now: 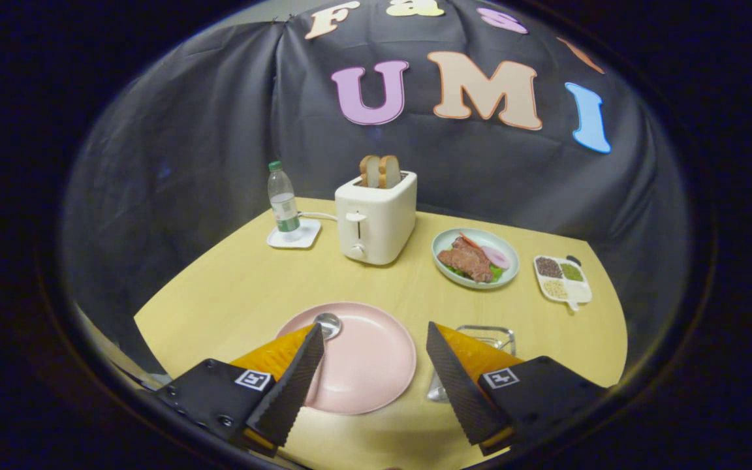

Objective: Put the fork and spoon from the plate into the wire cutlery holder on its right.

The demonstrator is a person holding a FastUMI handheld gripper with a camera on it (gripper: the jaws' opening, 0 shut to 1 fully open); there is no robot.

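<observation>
A round pink plate (pixel 363 359) lies on the table just ahead of my fingers and partly between them. A metal spoon's bowl (pixel 328 324) rests on the plate's far left rim, right beside my left fingertip, and that finger hides its handle. The wire cutlery holder (pixel 490 337) stands to the right of the plate, mostly behind my right finger. A small shiny piece (pixel 438 391) shows low beside that finger; I cannot tell what it is. My gripper (pixel 373 328) hangs above the plate, open, with nothing between its fingers.
Beyond the plate stand a white toaster (pixel 376 219) with two bread slices, a water bottle (pixel 282 199) on a white coaster, a green plate of food (pixel 475 258) and a small divided dish (pixel 562 277). Bare tabletop (pixel 232 287) spreads out to the left.
</observation>
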